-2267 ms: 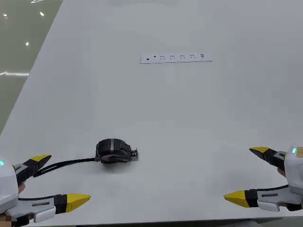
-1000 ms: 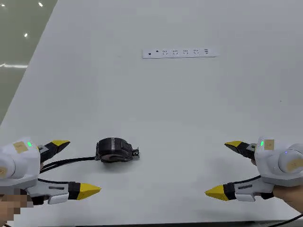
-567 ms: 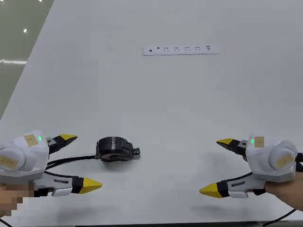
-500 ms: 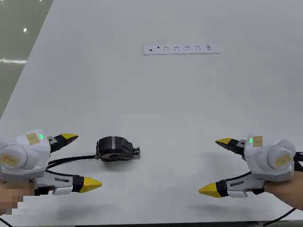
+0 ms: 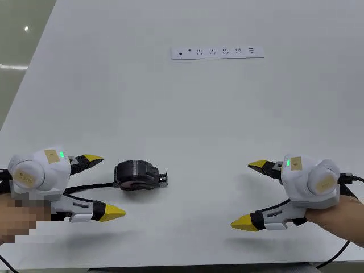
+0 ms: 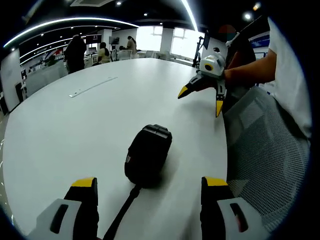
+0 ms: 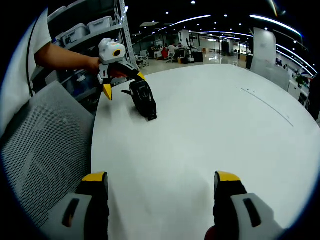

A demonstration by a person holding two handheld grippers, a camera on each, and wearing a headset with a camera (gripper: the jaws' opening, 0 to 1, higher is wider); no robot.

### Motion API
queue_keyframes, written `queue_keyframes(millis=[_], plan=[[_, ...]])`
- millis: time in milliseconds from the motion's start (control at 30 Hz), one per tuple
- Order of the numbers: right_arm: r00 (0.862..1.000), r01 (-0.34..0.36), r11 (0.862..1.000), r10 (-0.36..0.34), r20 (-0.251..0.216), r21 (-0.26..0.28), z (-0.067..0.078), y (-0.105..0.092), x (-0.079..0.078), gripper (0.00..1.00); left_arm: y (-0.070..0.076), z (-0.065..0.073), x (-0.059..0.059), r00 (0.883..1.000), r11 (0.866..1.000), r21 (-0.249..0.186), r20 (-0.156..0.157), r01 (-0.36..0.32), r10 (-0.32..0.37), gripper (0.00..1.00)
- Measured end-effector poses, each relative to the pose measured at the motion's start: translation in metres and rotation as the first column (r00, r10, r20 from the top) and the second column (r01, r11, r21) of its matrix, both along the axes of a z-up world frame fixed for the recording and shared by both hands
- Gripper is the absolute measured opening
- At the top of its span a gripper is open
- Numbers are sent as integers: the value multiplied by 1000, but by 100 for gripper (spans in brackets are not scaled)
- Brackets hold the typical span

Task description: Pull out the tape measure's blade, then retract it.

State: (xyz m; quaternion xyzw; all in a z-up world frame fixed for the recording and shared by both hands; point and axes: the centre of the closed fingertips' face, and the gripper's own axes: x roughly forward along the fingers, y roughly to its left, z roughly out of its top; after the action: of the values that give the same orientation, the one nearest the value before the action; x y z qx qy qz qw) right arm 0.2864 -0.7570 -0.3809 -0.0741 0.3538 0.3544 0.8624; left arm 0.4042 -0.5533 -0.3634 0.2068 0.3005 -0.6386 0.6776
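Both grippers, left gripper (image 5: 96,185) and right gripper (image 5: 252,193), hang spread-jawed by the tabletop's (image 5: 187,114) near edge, flanking the tape measure (image 5: 136,174).

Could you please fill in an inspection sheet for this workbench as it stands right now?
Surface: white table, bare where visible.
Job's things: black tape measure lying near the front edge, blade retracted, not gripped.
Clutter: white power strip at the far side, no plugs seen.
Grippers: left tool open, jaws either side of the strap, short of the case; right tool open, empty, well off to the right.
Cables: black strap trails from the tape measure towards the left tool; thin cable behind the right tool.
Surroundings: open office, ceiling lights, people far off.
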Motion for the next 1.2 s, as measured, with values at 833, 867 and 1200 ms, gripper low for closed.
queue_keyframes(millis=[833, 867, 1200], plan=[[1000, -20, 1000, 20, -17, 20, -8, 7, 9, 85, -17, -4, 6, 998, 998, -30, -39, 47, -48, 48], [1000, -19, 1000, 19, -15, 20, -8, 7, 9, 85, -18, -4, 5, 998, 998, -32, -39, 54, -55, 46], [1000, -22, 999, 22, -14, 32, -7, 12, 11, 84, -22, -3, 6, 997, 997, -38, -38, 67, -68, 41]])
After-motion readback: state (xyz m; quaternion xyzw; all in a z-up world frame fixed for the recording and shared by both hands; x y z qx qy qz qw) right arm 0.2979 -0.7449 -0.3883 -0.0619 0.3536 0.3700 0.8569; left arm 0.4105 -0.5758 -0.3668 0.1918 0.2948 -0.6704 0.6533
